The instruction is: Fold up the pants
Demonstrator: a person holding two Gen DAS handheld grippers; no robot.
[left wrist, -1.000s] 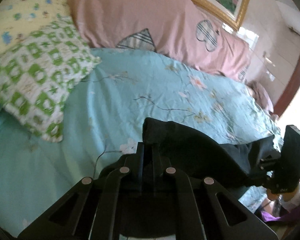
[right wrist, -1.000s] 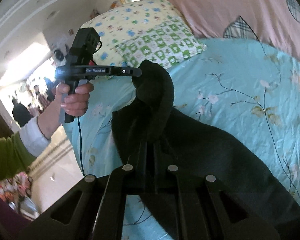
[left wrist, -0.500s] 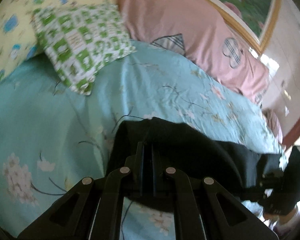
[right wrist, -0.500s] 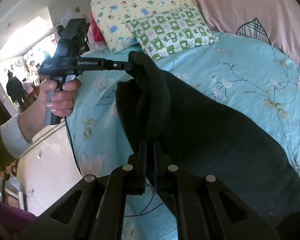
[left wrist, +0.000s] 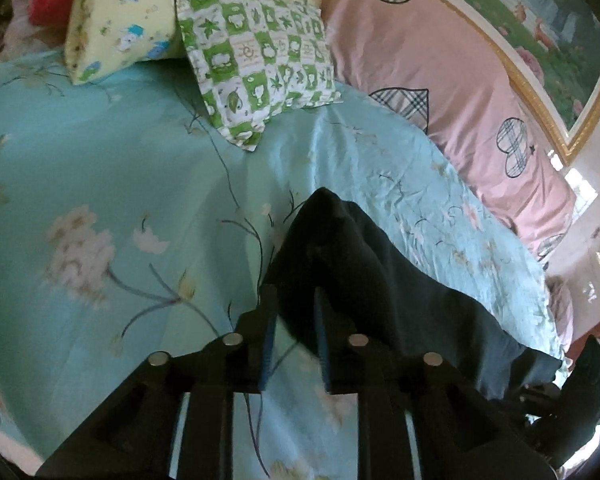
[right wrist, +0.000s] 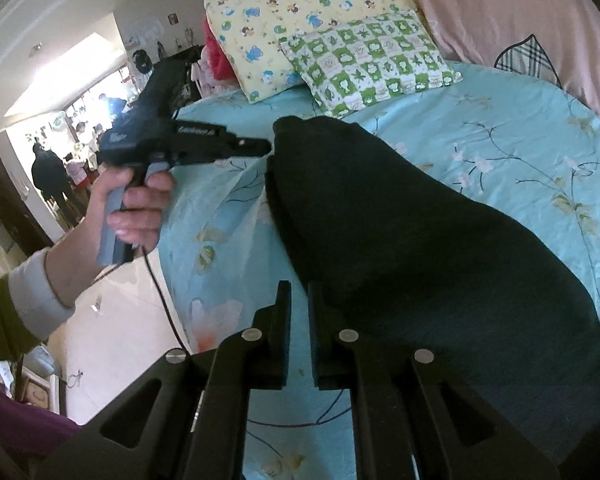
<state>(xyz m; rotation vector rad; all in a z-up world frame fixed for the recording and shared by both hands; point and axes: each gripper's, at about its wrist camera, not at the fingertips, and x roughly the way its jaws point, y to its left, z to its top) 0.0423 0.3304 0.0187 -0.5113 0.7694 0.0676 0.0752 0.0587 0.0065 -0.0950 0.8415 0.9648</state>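
Black pants (left wrist: 380, 280) lie folded in a long band on the turquoise floral bed sheet (left wrist: 100, 160). My left gripper (left wrist: 294, 294) hangs just over their near corner. Its jaws are opening, and the cloth sits loosely between the fingers with no pad pressing on it. In the right wrist view a hand holds that left gripper (right wrist: 256, 146) with its tip at the far corner of the pants (right wrist: 400, 220). My right gripper (right wrist: 299, 292) is shut at the other end. Only sheet shows in its narrow slit. The cloth lies against the outer side of its right finger.
A green-and-white checked pillow (left wrist: 260, 52) and a yellow printed pillow (left wrist: 132, 8) lie at the head of the bed beside a pink quilt (left wrist: 440, 60). The bed edge drops to pale floor (right wrist: 112, 320) on the left. A black cable (right wrist: 164, 300) hangs there. People stand in the far room (right wrist: 56, 176).
The left gripper came down toward the sheet with the pants corner, rolled, and its jaws parted. The lifted fold settled onto the bed. The cloth left the right gripper's slit.
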